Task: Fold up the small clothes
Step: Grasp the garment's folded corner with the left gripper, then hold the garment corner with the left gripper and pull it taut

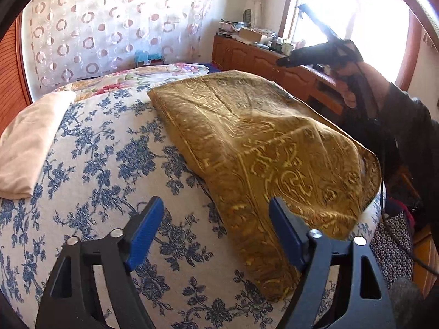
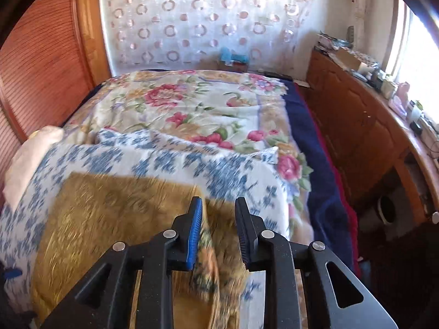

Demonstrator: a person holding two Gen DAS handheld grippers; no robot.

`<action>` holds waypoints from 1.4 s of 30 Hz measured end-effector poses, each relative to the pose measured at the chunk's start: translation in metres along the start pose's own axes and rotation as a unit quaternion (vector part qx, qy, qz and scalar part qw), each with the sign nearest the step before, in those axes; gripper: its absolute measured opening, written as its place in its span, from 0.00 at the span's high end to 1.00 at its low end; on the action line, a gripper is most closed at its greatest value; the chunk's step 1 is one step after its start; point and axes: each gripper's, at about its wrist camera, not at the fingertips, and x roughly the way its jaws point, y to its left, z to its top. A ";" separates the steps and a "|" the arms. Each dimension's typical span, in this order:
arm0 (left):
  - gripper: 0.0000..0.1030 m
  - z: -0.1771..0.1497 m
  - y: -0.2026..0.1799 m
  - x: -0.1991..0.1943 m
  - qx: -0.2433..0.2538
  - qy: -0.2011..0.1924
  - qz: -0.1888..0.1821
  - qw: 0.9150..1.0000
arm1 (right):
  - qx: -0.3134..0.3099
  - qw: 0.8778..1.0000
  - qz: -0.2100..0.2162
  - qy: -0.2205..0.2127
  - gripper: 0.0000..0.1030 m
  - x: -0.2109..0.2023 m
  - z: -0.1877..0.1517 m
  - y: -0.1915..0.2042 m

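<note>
No legible text, label, brand, number or sign appeared in either view; the fabrics carried patterns only.

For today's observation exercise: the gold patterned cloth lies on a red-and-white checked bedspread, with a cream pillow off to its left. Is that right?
Not quite. The gold patterned cloth lies on a bedspread printed with blue flowers on white, not red-and-white checks. The left wrist view shows this. The cream pillow does sit off to its left.
</note>
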 end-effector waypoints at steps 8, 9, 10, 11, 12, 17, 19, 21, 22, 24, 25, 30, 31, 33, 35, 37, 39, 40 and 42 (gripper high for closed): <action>0.60 -0.017 -0.010 -0.012 -0.011 0.023 -0.071 0.997 | -0.036 0.999 0.036 -0.006 0.73 -0.055 -0.101 0.023; 0.66 -0.018 -0.012 -0.012 -0.009 0.026 -0.073 0.997 | -0.034 0.999 0.039 -0.004 0.73 -0.062 -0.114 0.021; 0.69 -0.020 -0.014 -0.010 -0.007 0.032 -0.075 0.997 | -0.031 0.999 0.043 -0.001 0.73 -0.061 -0.125 0.021; 0.76 -0.021 -0.015 -0.009 -0.006 0.035 -0.076 0.996 | -0.028 0.999 0.042 0.004 0.73 -0.061 -0.133 0.019; 0.82 -0.021 -0.016 -0.008 -0.004 0.038 -0.074 0.997 | -0.026 0.999 0.037 0.005 0.73 -0.060 -0.140 0.017; 0.97 -0.023 -0.024 -0.022 0.014 0.035 -0.074 0.997 | 0.000 0.999 0.041 0.011 0.73 -0.048 -0.149 0.006; 0.97 -0.025 -0.028 -0.032 0.022 0.033 -0.076 0.996 | 0.010 0.999 0.043 0.009 0.73 -0.048 -0.147 0.003; 0.97 -0.027 -0.029 -0.037 0.024 0.033 -0.076 0.996 | 0.013 0.999 0.045 0.005 0.73 -0.051 -0.148 0.001; 0.97 -0.027 -0.028 -0.038 0.025 0.032 -0.073 0.997 | 0.015 0.999 0.046 0.002 0.73 -0.051 -0.147 -0.001; 0.98 -0.026 -0.025 -0.039 0.022 0.029 -0.066 0.997 | 0.018 0.999 0.048 0.000 0.73 -0.050 -0.152 0.000; 0.97 -0.025 -0.024 -0.041 0.020 0.022 -0.060 0.998 | 0.020 0.999 0.049 -0.001 0.73 -0.050 -0.152 -0.001; 0.62 -0.021 -0.019 -0.040 0.016 0.019 -0.030 0.999 | 0.018 0.999 0.049 -0.008 0.72 -0.050 -0.159 -0.002; 0.55 -0.021 -0.018 -0.037 0.012 0.021 -0.035 0.999 | 0.019 0.999 0.049 -0.008 0.72 -0.050 -0.160 -0.003; 0.55 -0.023 -0.016 -0.030 0.005 0.030 -0.050 0.998 | 0.019 0.999 0.049 -0.009 0.72 -0.049 -0.162 0.003; 0.55 -0.024 -0.017 -0.023 0.002 0.031 -0.059 0.998 | 0.020 0.999 0.048 -0.010 0.72 -0.048 -0.162 0.006; 0.70 -0.026 -0.015 -0.014 -0.007 0.042 -0.067 0.997 | 0.021 0.999 0.047 -0.011 0.72 -0.049 -0.163 0.006; 0.95 -0.029 -0.016 -0.006 -0.010 0.060 -0.087 0.994 | 0.018 0.999 0.046 -0.012 0.72 -0.049 -0.162 0.006; 0.96 -0.030 -0.017 -0.006 -0.010 0.062 -0.092 0.994 | 0.017 0.999 0.045 -0.012 0.72 -0.049 -0.163 0.007; 0.97 -0.030 -0.020 -0.013 -0.005 0.051 -0.089 0.995 | 0.013 0.999 0.042 -0.012 0.72 -0.049 -0.162 0.008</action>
